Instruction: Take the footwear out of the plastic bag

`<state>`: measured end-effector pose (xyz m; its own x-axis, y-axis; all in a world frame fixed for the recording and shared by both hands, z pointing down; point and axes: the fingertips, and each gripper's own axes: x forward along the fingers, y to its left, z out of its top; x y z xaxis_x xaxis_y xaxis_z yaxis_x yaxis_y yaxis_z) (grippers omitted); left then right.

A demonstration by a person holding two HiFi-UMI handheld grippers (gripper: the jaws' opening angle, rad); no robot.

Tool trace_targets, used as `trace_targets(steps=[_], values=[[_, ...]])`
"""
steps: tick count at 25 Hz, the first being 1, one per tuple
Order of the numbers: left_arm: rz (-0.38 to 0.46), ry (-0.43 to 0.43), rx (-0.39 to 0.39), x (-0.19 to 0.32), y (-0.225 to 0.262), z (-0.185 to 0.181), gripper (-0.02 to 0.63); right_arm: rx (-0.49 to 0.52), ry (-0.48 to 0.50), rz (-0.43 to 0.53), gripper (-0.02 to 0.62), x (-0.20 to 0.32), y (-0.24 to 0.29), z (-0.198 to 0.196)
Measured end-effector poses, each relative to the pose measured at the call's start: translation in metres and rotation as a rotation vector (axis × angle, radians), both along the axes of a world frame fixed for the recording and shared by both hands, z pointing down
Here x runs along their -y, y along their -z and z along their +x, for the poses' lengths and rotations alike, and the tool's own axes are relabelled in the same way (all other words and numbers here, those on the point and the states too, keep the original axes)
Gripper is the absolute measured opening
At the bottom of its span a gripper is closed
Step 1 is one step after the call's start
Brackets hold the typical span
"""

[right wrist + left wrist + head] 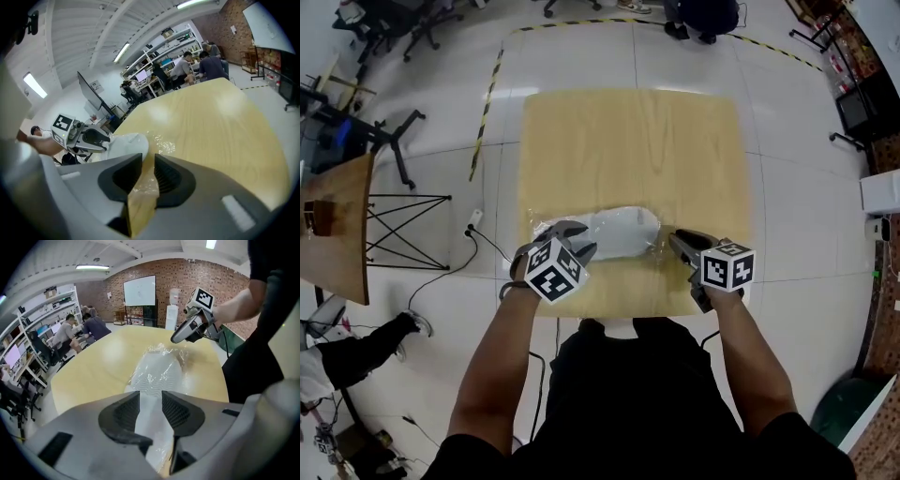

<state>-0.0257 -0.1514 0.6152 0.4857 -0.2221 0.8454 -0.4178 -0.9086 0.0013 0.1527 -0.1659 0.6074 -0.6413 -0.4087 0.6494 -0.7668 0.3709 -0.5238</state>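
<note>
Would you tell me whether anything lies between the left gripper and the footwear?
Yes, the clear plastic bag encloses the white footwear on the table, so its film lies between the left gripper and the shoe. Nothing else visible is in the way.

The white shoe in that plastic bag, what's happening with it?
A person holds a gripper in each hand over a wooden table. A white shoe lies there, still inside its clear plastic bag. The left gripper is at one end, jaws wide apart around the shoe, not squeezing it. The right gripper is at the bag's other end, jaws slightly apart at the loose plastic. Nothing is out yet.
</note>
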Motion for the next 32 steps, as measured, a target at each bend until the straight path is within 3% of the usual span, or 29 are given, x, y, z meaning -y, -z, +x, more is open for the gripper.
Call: trace_targets(steps=[8,12,23,26,29,32], values=[[-0.001,0.019,0.000,-0.001,-0.008,-0.005,0.110,0.071,-0.007,-0.117,0.091,0.010,-0.021,-0.015],[0.035,0.021,-0.023,0.000,0.000,-0.010,0.052,0.084,0.000,-0.132,0.091,0.010,-0.024,-0.022],[0.061,-0.055,-0.029,-0.013,0.006,-0.012,0.026,0.130,-0.026,-0.162,0.152,0.008,-0.023,-0.038],[0.060,-0.049,-0.028,-0.014,0.004,-0.013,0.023,0.133,-0.009,-0.174,0.150,0.005,-0.023,-0.046],[0.059,-0.027,-0.012,-0.011,0.002,-0.020,0.017,0.112,0.023,-0.176,0.099,0.001,-0.024,-0.056],[0.061,-0.026,-0.009,-0.011,0.001,-0.026,0.014,0.130,0.039,-0.170,0.087,-0.004,-0.020,-0.058]])
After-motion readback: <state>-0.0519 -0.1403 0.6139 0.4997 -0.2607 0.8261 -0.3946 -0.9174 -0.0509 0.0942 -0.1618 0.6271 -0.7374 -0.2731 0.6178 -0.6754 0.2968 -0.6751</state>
